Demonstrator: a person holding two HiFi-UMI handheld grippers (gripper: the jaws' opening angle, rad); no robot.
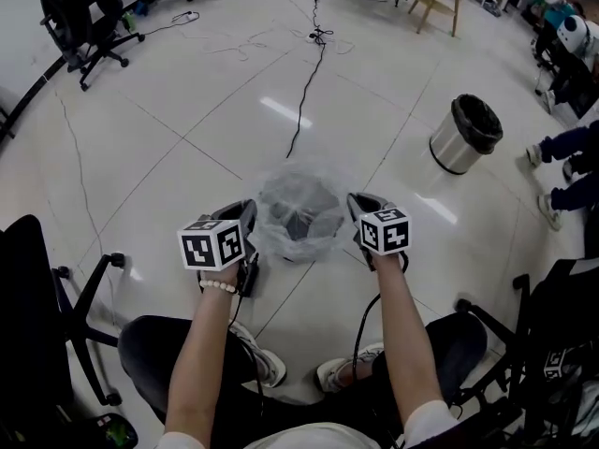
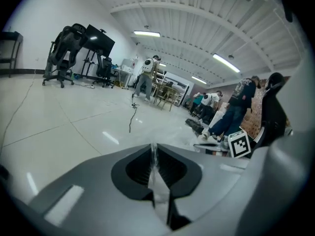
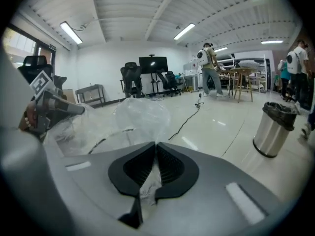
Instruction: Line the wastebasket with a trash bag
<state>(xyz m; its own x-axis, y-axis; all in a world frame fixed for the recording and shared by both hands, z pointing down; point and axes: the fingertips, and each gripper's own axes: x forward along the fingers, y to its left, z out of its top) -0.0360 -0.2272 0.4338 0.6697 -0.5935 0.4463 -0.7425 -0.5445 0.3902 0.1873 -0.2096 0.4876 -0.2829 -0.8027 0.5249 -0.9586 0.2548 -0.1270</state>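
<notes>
- The left gripper (image 1: 245,213), at lower centre-left of the head view, has its jaws pressed together on a thin strip of clear film. Its own view shows that film pinched between the ribbed pads (image 2: 170,168).
- The trash bag (image 1: 299,209) is open and billowed at the centre of the frame, stretched between the 2 grippers by its mouth edge.
- A dark round shape shows through the plastic, which I take to be the wastebasket (image 1: 301,224). It stands on the floor in the middle of the frame, though its rim is too veiled to trace.
- The right gripper (image 1: 360,206), at centre-right, is likewise clamped on the bag's edge, with crumpled film between its pads (image 3: 170,168).
- A steel bin (image 1: 463,134) with a dark liner stands well apart at upper right.
- Judged progress: the bag is opened and held over the basket. Its body is not visibly pushed down inside, and the mouth is not yet folded over the rim.
</notes>
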